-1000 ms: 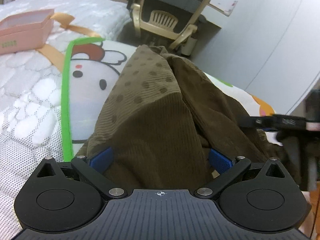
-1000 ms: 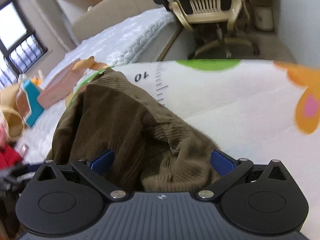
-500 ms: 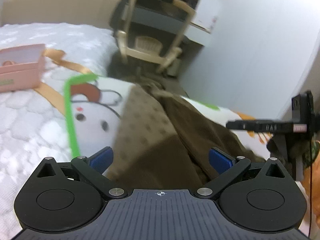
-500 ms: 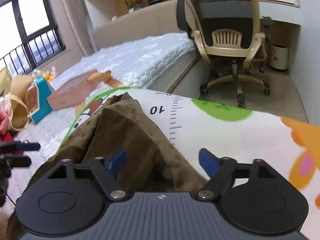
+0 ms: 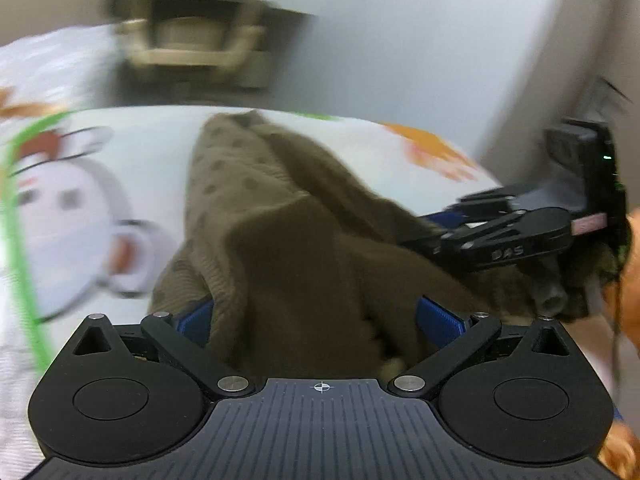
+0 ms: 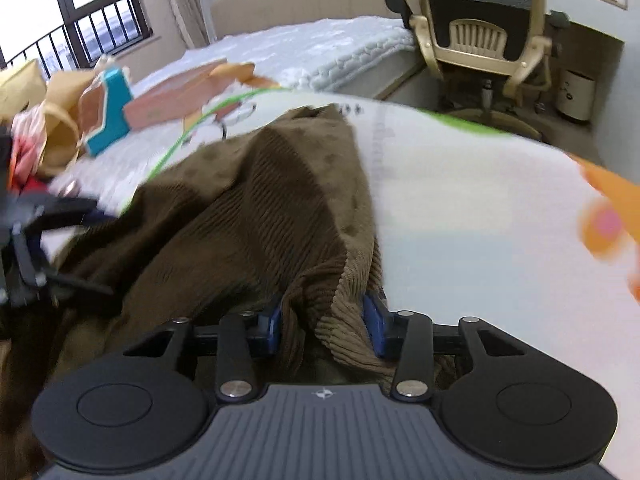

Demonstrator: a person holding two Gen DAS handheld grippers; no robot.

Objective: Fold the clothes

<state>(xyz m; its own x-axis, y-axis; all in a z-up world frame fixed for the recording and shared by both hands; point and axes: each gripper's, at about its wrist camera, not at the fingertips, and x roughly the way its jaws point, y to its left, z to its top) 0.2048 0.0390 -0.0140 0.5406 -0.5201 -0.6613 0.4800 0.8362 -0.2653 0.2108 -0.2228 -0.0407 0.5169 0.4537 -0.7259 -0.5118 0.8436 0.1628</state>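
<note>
- Our right hand-held gripper point(image 6: 326, 326) has its blue fingers point(image 6: 374, 326) squeezed close on a thick fold of the brown corduroy clothing point(image 6: 256, 216).
- Our left hand-held gripper point(image 5: 316, 320) has its blue fingers point(image 5: 438, 322) spread wide. The brown cloth lies bunched between them, so it is let go and not pinching.
- We see the brown clothing lying in a crumpled heap on a white cartoon mat point(image 6: 460, 200) with a green line and orange shapes.
- We see part of the cloth has a lighter side with dark dots point(image 5: 224, 168).
- We see the mat lying on a bed point(image 6: 320, 52).
- We see a pink box point(image 6: 172, 100) and a blue box point(image 6: 110, 116) on the bed behind the clothing.
- We see an office chair point(image 6: 480, 28) beyond the bed.
- We see the left view is blurry.
</note>
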